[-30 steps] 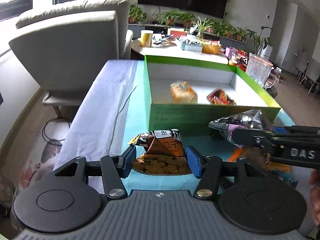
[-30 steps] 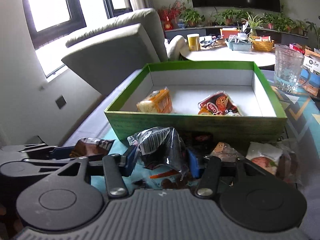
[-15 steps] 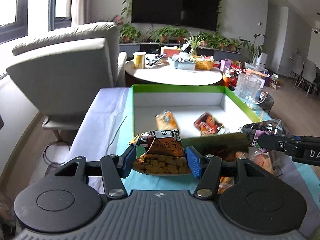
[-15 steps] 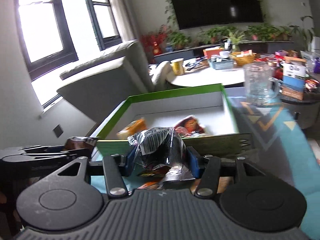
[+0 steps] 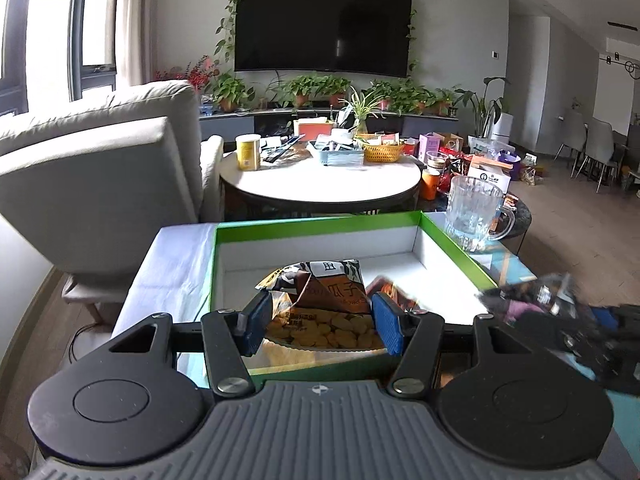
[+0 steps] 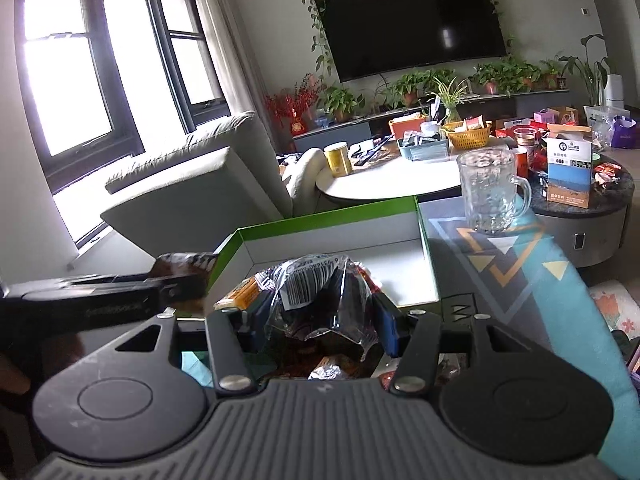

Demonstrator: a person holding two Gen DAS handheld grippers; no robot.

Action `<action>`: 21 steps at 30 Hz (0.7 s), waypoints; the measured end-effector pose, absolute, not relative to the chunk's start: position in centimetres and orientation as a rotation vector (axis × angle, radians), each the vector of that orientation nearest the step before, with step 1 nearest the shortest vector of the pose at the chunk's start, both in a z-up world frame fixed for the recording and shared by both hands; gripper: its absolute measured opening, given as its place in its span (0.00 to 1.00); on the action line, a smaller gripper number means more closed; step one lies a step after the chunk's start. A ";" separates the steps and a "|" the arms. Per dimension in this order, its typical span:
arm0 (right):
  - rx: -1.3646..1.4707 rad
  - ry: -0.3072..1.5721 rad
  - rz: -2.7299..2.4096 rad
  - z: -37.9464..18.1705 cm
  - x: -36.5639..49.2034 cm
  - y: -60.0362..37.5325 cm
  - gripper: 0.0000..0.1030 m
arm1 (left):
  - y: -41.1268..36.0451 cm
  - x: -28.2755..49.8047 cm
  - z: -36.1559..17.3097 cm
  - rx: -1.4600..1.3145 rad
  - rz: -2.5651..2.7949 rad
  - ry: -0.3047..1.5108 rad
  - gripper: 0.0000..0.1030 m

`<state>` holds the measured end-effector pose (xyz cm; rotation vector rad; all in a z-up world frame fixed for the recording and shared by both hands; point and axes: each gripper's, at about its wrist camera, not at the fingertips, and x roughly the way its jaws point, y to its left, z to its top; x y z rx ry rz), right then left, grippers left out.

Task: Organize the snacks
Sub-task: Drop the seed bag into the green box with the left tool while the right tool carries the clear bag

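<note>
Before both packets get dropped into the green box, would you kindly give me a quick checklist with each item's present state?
1. Left gripper clamps the seed packet: ok.
2. Right gripper clamps the clear-wrapped snack: ok.
3. Seed packet is past the near wall of the green box: ok.
4. Clear-wrapped snack is fully over the box: cannot tell.
5. Bare floor remains in the box beside the snacks already inside: ok.
6. Glass mug stands outside the box, apart from both grippers: ok.

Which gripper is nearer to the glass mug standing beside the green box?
Right. The right gripper, shut on a clear snack bag, is on the glass mug side of the green box. The left gripper, holding the seed packet, is farther across.
</note>
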<state>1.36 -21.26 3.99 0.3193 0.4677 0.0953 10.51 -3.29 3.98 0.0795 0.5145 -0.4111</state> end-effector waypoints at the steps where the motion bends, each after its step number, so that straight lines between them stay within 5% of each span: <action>1: 0.321 0.466 0.088 4.0 1.4 -21.5 0.44 | -3.6 10.8 3.9 0.081 -0.413 0.512 0.51; 21: 0.326 0.450 0.077 4.2 4.4 -22.0 0.43 | -5.6 14.7 1.4 0.098 -0.398 0.588 0.51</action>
